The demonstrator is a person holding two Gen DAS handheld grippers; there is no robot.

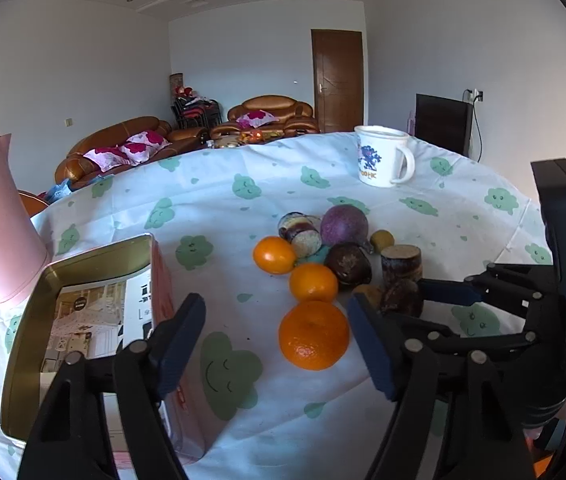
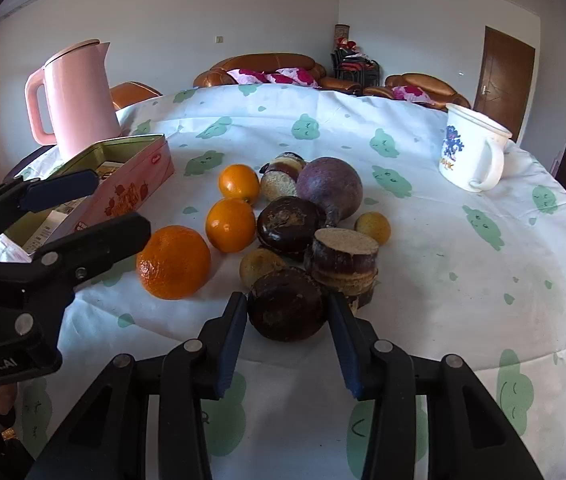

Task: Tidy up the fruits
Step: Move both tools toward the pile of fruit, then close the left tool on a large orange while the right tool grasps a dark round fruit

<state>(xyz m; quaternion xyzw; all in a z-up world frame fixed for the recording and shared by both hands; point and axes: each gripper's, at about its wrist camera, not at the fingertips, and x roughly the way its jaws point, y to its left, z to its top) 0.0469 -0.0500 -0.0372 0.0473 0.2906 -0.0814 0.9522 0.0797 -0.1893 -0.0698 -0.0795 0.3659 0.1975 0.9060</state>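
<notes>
A pile of fruit lies on the cloud-print tablecloth (image 2: 443, 240). My right gripper (image 2: 287, 308) is closed around a dark brown round fruit (image 2: 287, 306), both pads touching its sides; it also shows in the left wrist view (image 1: 401, 296). My left gripper (image 1: 277, 316) is open and empty, with a large orange (image 1: 314, 335) just ahead between its fingers. Behind lie two smaller oranges (image 2: 231, 224), another dark fruit (image 2: 289, 224), a purple fruit (image 2: 329, 186), a cut cane piece (image 2: 343, 264) and small yellow fruits (image 2: 373, 227). An open pink tin box (image 1: 95, 300) stands left.
A pink kettle (image 2: 79, 96) stands behind the tin box at the far left. A white mug (image 2: 471, 152) stands at the far right of the table. The table edge runs close below the grippers. Sofas and a door are beyond the table.
</notes>
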